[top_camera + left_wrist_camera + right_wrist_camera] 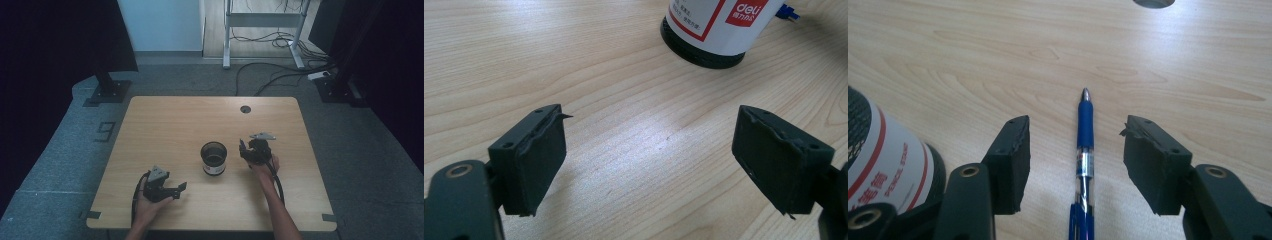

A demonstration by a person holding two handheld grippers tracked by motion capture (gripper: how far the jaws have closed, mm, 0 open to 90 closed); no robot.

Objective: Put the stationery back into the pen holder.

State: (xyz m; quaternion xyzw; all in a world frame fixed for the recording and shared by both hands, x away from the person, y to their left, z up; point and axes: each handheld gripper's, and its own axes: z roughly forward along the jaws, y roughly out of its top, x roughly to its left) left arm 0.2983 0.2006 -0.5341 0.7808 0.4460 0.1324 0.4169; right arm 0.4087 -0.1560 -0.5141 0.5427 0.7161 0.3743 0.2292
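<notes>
Pen point(1085, 150) is straddled by the released right claw point(1075, 150); closing seems next. Left claw point(649, 155) is held released, empty.

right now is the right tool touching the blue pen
Apart. The right gripper view shows the pen lying between the open right tool, with bare table either side.

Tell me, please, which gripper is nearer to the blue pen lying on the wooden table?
Right. The right gripper hangs open directly over the blue pen, jaws either side of it. The left gripper sits beyond the black mesh pencil stand.
</notes>
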